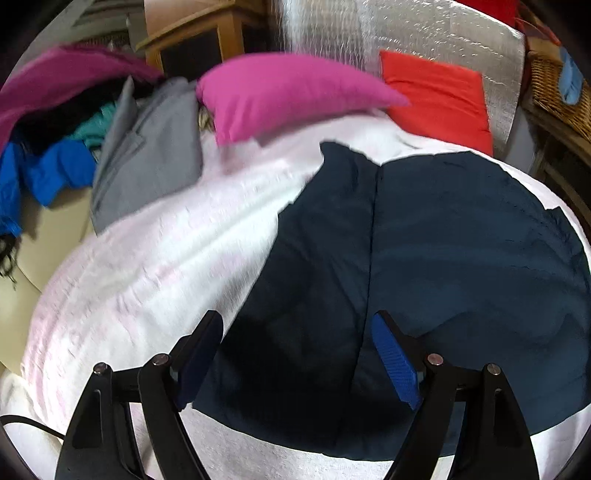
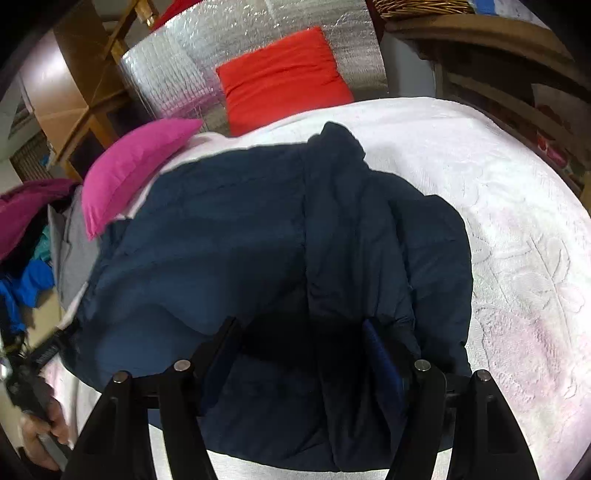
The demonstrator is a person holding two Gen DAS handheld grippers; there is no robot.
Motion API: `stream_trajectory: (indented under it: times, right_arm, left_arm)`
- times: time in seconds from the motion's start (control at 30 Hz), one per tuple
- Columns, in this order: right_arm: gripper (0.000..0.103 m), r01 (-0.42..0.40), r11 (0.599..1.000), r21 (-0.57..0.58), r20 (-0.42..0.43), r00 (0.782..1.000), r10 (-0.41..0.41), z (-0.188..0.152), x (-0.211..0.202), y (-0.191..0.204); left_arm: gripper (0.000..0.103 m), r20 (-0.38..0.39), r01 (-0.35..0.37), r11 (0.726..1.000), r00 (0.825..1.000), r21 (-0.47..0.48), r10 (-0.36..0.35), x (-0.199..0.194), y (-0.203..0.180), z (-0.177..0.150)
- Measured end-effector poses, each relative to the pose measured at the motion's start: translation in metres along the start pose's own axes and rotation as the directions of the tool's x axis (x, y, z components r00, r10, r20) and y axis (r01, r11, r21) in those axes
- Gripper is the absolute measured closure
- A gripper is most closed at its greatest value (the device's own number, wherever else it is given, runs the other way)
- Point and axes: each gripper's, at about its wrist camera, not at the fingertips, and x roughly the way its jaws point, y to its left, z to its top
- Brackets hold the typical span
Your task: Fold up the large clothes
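Observation:
A large navy padded jacket (image 1: 443, 240) lies flat on the white bedspread (image 1: 166, 258), its centre seam running toward the far side. My left gripper (image 1: 297, 315) hovers open just above the jacket's near left part, nothing between its blue pads. In the right wrist view the jacket (image 2: 221, 229) has its right side folded over into a thick ridge (image 2: 369, 221). My right gripper (image 2: 301, 323) stands open over the jacket's near edge, and the cloth lies below the fingers without being pinched. A hand (image 2: 37, 428) holds the left gripper's body at the lower left.
A pink pillow (image 1: 288, 92) and a red pillow (image 1: 439, 99) lie at the head of the bed against a silver foil panel (image 1: 424, 33). A grey garment (image 1: 147, 158) and a pile of magenta, teal and blue clothes (image 1: 55, 170) sit at the left. A wicker basket (image 1: 554, 85) stands at the right.

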Motion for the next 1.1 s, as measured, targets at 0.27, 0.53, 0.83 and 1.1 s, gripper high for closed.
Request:
stream_trajectory:
  times: [0.27,0.53,0.83,1.1]
  right_arm:
    - [0.03,-0.304,0.936,0.176,0.005,0.951,0.308,-0.003,-0.03,-0.034]
    - [0.02,-0.466,0.843,0.269,-0.097,0.858,0.505,-0.045,-0.035,-0.018]
    - [0.02,-0.32,0.784,0.533,-0.115,0.89,0.441,-0.068,0.002,-0.049]
    - [0.02,-0.259,0.73,0.633,0.105,0.963,0.25,-0.054,-0.008,-0.087]
  left_arm:
    - [0.02,-0.053,0.171,0.975,0.982,-0.141,-0.18,-0.012,0.03,-0.01]
    - [0.02,-0.135,0.274,0.928,0.94,-0.252,-0.314,-0.021,0.042,-0.044]
    - [0.02,-0.169,0.315,0.788,0.871,-0.529,-0.462,0.022,0.075,-0.054]
    - [0.02,-0.06,0.361,0.734,0.876,-0.575,-0.478,0.035,0.069,-0.042]
